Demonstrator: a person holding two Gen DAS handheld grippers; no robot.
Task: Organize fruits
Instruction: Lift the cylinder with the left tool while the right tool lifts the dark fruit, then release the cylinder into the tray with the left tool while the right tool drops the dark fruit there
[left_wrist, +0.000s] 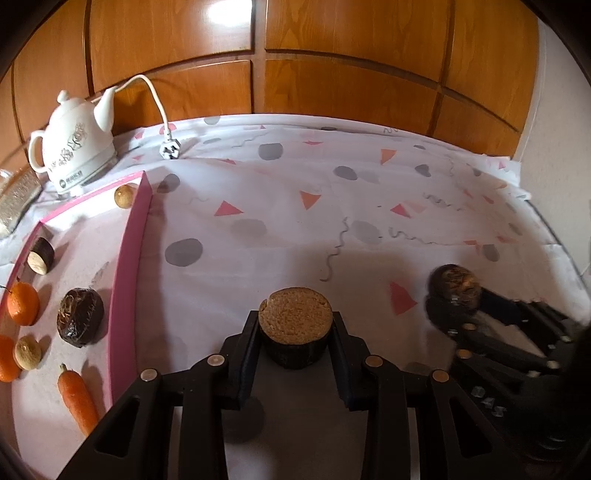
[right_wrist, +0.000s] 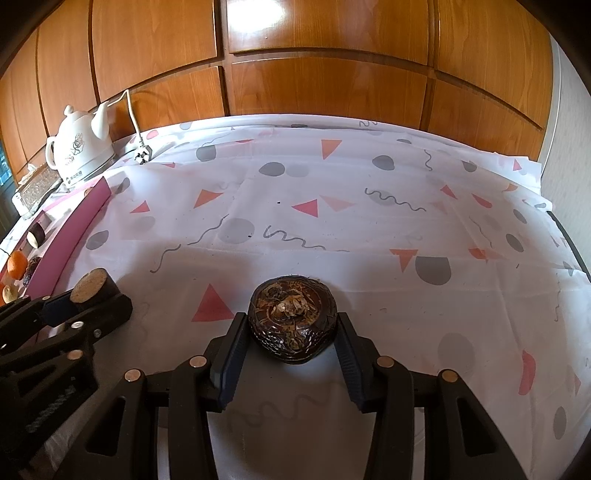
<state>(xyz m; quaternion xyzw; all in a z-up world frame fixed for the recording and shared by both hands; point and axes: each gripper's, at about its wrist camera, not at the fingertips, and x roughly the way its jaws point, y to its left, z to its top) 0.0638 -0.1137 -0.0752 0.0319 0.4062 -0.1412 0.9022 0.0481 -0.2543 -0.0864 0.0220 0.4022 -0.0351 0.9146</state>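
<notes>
My left gripper (left_wrist: 295, 319) is shut on a dark-skinned cut piece with a tan flat top (left_wrist: 295, 314), one finger pressed on each side. My right gripper (right_wrist: 291, 319) is shut on a dark brown wrinkled round fruit (right_wrist: 293, 321). Each wrist view also shows the other hand's load: the round fruit (left_wrist: 455, 282) in the right gripper (left_wrist: 452, 299), and the cut piece (right_wrist: 88, 286) in the left gripper (right_wrist: 86, 295). At the left, a pink-rimmed tray (left_wrist: 129, 258) holds an orange (left_wrist: 23, 303), another dark round fruit (left_wrist: 80, 317), a carrot (left_wrist: 77, 400), small tan fruits (left_wrist: 27, 352) and a second cut piece (left_wrist: 40, 255).
A white kettle (left_wrist: 75, 147) stands behind the tray at the back left, with its cord and plug (left_wrist: 170, 149) lying on the patterned cloth (left_wrist: 332, 221). Wooden panels (right_wrist: 314, 74) close off the far side. The tray's pink wall (right_wrist: 70, 236) lies just left of the left gripper.
</notes>
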